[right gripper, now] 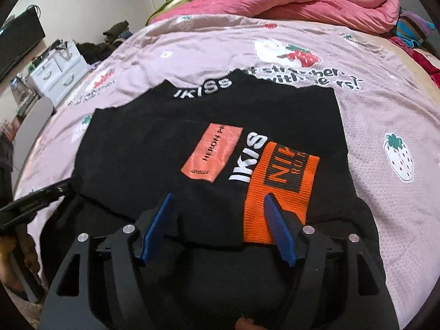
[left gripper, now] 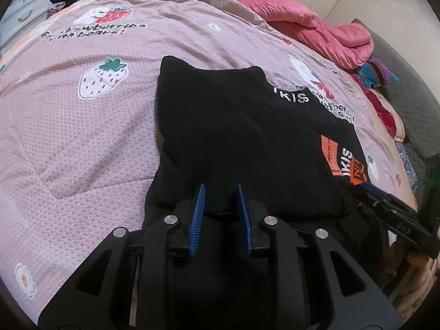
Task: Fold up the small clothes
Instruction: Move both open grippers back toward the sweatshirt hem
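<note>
A: Black top (right gripper: 154,148) lies centre frame on pink quilt (right gripper: 371,110). Soft, light, floppy; take near hem corners.
B: Left gripper (left gripper: 220,192) nearly pressed together, pinching the hem fold, I judge. Right gripper (right gripper: 218,202) spread wide, nothing gripped.
A: Containers?
B: White drawers (right gripper: 59,73) upper left, shut; contents unseen.

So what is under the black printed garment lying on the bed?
The black printed garment lies on a pink strawberry-print quilt, which shows on every side but the near one. Whatever sits directly beneath the cloth, including any folded-under layers, is covered and cannot be seen.
</note>
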Tool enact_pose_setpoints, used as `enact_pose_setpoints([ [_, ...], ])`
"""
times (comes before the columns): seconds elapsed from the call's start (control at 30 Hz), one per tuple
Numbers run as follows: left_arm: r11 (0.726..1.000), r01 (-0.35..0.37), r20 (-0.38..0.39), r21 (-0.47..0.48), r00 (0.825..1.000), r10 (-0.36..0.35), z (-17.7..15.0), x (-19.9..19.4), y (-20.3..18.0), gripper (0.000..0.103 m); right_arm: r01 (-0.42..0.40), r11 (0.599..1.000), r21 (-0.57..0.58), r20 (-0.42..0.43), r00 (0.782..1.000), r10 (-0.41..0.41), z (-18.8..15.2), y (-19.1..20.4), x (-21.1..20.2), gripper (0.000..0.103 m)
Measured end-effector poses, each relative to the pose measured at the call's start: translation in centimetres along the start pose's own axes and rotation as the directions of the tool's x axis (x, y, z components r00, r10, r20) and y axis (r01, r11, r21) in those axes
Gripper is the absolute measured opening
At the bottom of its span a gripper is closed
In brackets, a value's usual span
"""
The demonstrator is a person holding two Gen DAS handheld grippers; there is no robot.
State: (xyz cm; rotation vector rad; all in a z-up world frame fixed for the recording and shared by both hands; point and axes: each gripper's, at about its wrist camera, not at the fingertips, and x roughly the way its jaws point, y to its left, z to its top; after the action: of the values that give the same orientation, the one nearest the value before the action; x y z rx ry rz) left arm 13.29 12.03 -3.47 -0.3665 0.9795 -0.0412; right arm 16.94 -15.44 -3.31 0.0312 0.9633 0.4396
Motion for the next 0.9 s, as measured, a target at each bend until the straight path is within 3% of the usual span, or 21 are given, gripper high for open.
enact_pose_setpoints([
  [0.17, 1.0, -0.001, -0.001, 0.009, 1.0, 0.001, 0.1, 0.1, -0.5, 0.024, -0.024, 0.999, 0.028, 0.044, 0.999, 0.022, 0.2, -0.1, -1.5, 0.081],
  [0.37, 1.0, 0.002, 0.005, 0.012, 1.0, -0.002, 0.1, -0.3, -0.8, 0.029, -0.047, 0.998, 0.045, 0.082, 0.996, 0.044, 0.6, -0.1, -3.0, 0.087],
  [0.63, 1.0, 0.003, 0.023, 0.017, 1.0, -0.004, -0.1, -1.5, -1.0, 0.034, -0.058, 0.998, 0.034, 0.106, 0.993, 0.054, 0.9, 0.5, -4.4, 0.087],
  [0.8, 1.0, -0.009, 0.042, 0.024, 0.999, 0.008, -0.1, -2.5, -1.2, 0.047, -0.062, 0.998, 0.026, 0.122, 0.991, 0.058, 0.8, 0.9, -5.3, 0.088],
  [0.87, 1.0, -0.011, 0.052, 0.026, 0.999, 0.01, -0.1, -3.0, -1.4, 0.055, -0.061, 0.998, 0.023, 0.127, 0.99, 0.058, 0.8, 1.0, -5.7, 0.099],
  [0.9, 1.0, -0.012, 0.059, 0.027, 0.998, 0.01, -0.1, -3.3, -1.5, 0.056, -0.061, 0.998, 0.02, 0.132, 0.99, 0.057, 0.7, 1.1, -5.9, 0.099],
])
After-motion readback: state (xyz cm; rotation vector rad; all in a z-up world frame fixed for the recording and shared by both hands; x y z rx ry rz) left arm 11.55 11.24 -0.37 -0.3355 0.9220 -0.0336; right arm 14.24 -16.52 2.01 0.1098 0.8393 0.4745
